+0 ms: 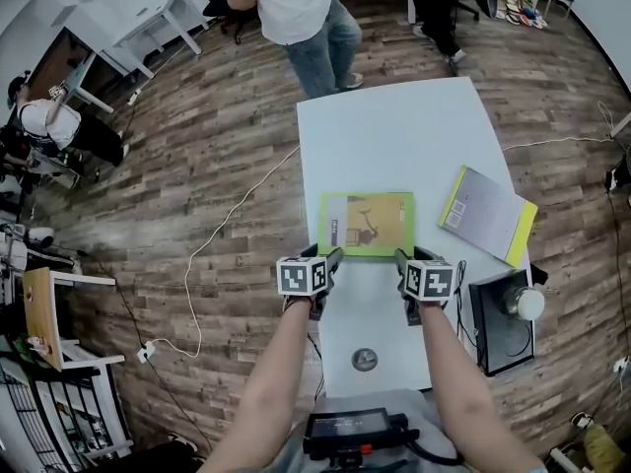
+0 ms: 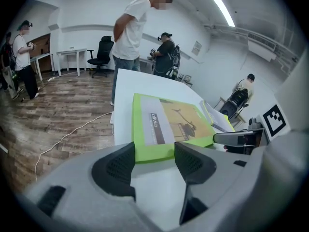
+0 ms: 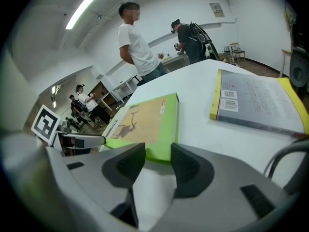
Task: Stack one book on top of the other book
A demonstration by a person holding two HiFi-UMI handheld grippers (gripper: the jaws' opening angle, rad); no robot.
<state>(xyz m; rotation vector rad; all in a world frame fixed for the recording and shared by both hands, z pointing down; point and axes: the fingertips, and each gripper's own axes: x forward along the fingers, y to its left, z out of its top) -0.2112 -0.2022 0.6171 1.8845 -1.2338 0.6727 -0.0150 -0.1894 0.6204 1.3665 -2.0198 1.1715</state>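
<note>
Your left gripper [image 1: 330,256] and right gripper [image 1: 402,257] sit at the near corners of the green book [image 1: 367,223], jaws apart with nothing pinched, likely so you can lift it evenly from both sides. It lies flat on the table [image 1: 394,136]; the other book [image 1: 488,215], probably its landing spot, lies just beyond to the right.

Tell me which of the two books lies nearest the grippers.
The green book, just ahead of the left gripper and right gripper. The grey book with the yellow edge lies farther right, turned askew.
</note>
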